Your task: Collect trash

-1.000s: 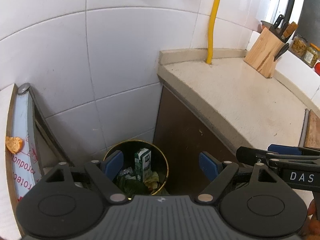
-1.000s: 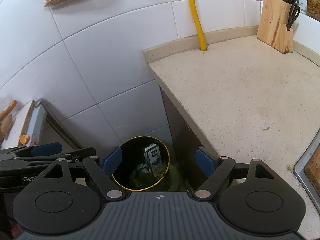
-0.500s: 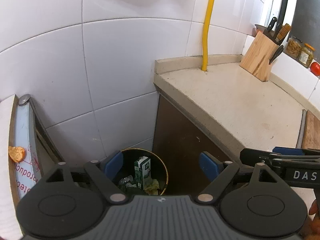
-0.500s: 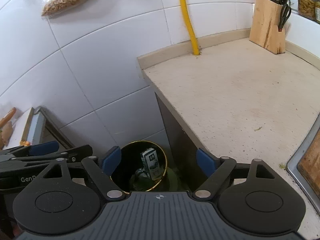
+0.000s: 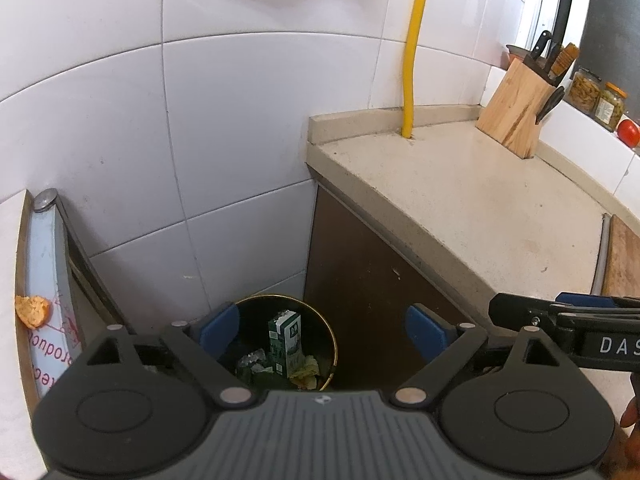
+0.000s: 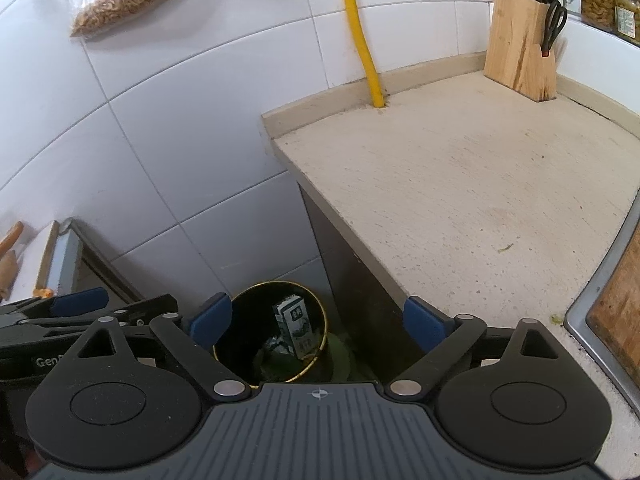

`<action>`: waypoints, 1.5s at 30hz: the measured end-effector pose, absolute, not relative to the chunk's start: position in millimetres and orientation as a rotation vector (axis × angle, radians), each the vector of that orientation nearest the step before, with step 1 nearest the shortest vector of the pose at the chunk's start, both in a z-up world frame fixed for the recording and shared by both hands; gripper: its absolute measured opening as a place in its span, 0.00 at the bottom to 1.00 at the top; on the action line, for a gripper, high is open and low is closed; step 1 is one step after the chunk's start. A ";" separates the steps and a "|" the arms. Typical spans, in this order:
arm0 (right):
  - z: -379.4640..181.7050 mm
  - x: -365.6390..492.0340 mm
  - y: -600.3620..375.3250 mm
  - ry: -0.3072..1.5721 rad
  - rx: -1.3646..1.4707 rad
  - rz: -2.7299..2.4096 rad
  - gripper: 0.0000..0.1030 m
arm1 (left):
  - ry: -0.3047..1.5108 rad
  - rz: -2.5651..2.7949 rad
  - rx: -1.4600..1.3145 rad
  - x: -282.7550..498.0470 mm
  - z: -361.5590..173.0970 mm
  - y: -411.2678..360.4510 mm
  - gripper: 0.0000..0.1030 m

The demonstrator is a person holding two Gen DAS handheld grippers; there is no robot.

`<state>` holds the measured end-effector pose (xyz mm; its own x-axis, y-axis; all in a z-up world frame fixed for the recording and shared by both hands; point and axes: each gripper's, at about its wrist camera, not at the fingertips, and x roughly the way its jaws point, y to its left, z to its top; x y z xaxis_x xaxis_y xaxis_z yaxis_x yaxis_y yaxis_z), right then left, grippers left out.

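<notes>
Jaws of the left gripper (image 5: 322,330) and right gripper (image 6: 318,320) have just widened, empty, above the bin (image 5: 286,342).

Round gold-rimmed black trash bin (image 5: 332,344) below counter edge, green carton (image 5: 285,342) upright among scraps.

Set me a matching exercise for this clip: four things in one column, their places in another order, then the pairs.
Things:
1. carton
2. knife block
3. yellow pipe
4. jars

Places:
A. on the ledge behind the knife block
B. at the far corner of the counter
C. standing in the bin
D. running down the wall to the counter's back edge

Pairs: 1-C, 2-B, 3-D, 4-A
</notes>
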<state>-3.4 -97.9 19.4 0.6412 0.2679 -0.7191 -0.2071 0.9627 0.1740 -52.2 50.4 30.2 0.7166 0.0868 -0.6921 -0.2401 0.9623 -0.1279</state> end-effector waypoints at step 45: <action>37.5 -21.4 -79.5 0.722 0.050 0.300 0.94 | 0.627 0.227 -0.134 -67.6 47.5 60.2 0.97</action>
